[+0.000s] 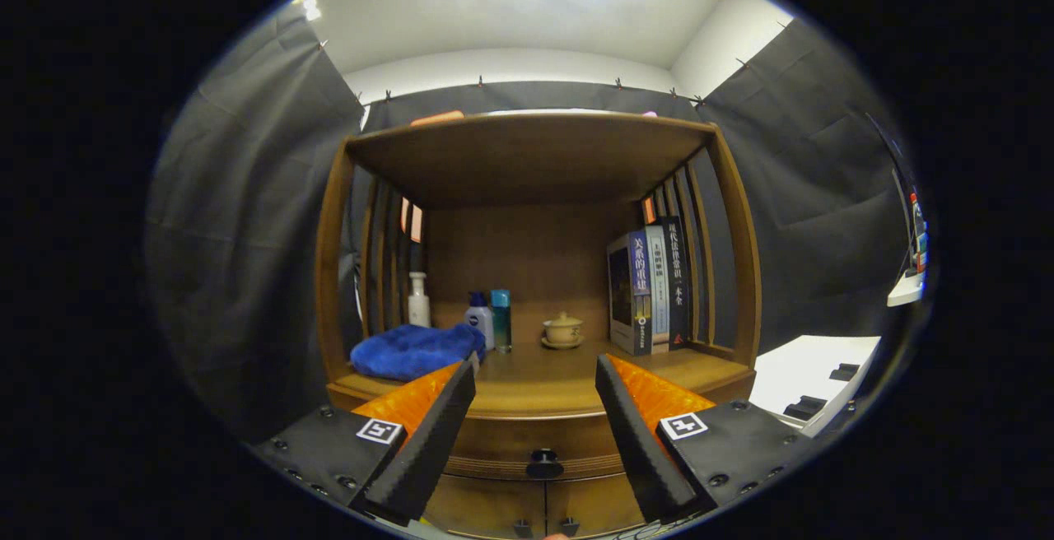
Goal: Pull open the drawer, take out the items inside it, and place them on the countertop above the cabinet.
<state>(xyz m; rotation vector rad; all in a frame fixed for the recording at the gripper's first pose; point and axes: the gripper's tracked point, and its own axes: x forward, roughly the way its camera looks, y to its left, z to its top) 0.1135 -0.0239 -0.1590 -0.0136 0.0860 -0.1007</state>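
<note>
A wooden cabinet stands ahead of me with its countertop [535, 392] under an open shelf bay. Below the countertop's front edge is the drawer front [535, 441], closed, with a dark round knob [544, 464]. My gripper [535, 371] is open, its two fingers spread wide apart, and the knob lies between them, low and a short way ahead. Nothing is held. The drawer's contents are hidden.
On the countertop sit a blue cloth [412, 351] at the left, a white bottle [418, 301], two small bottles [490, 322], a lidded cup on a saucer [562, 331] and upright books [650, 289] at the right. Two lower door knobs [543, 528] show beneath. A white table [811, 371] stands right.
</note>
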